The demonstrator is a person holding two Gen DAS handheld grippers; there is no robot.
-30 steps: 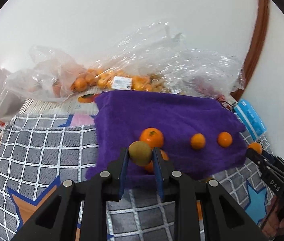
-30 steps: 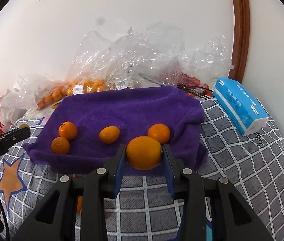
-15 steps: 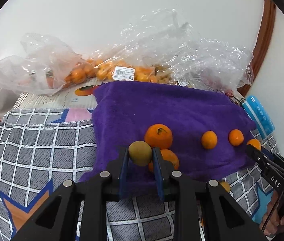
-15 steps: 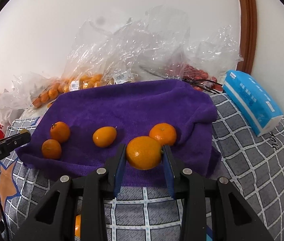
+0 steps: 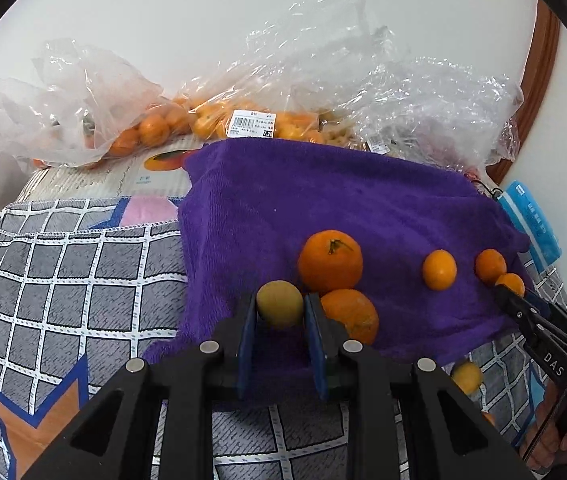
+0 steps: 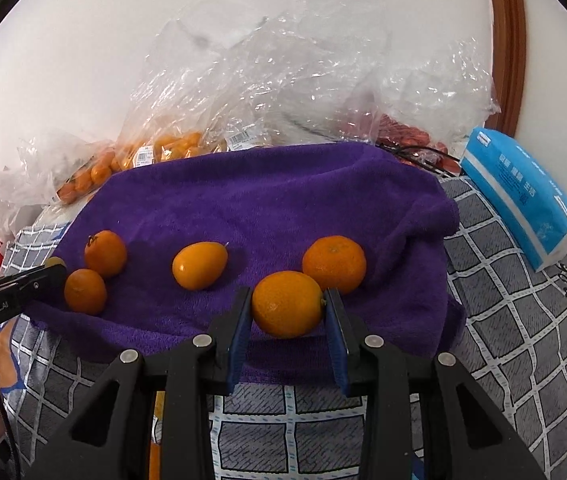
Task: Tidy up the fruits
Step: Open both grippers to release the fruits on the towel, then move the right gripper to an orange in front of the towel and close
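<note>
My left gripper (image 5: 280, 312) is shut on a small yellow-green fruit (image 5: 280, 303) over the near left edge of a purple towel (image 5: 323, 200). Two oranges (image 5: 330, 266) lie on the towel just right of it. My right gripper (image 6: 288, 312) is shut on an orange (image 6: 287, 310) over the towel's (image 6: 267, 200) near edge. On the towel lie a mandarin (image 6: 334, 264) behind it, an oval orange fruit (image 6: 199, 265) and two oranges (image 6: 105, 253) at the left. The left gripper's tip (image 6: 49, 266) shows beside them.
Clear plastic bags of oranges (image 5: 155, 128) and other fruit (image 6: 403, 136) stand behind the towel against the wall. A blue tissue pack (image 6: 519, 196) lies at the right. A small yellow fruit (image 5: 466, 377) lies on the grey checked cloth (image 5: 63, 280) below the towel edge.
Both grippers have moved forward toward the towel with their fruits still held. The fruits on the towel look closer and larger.
</note>
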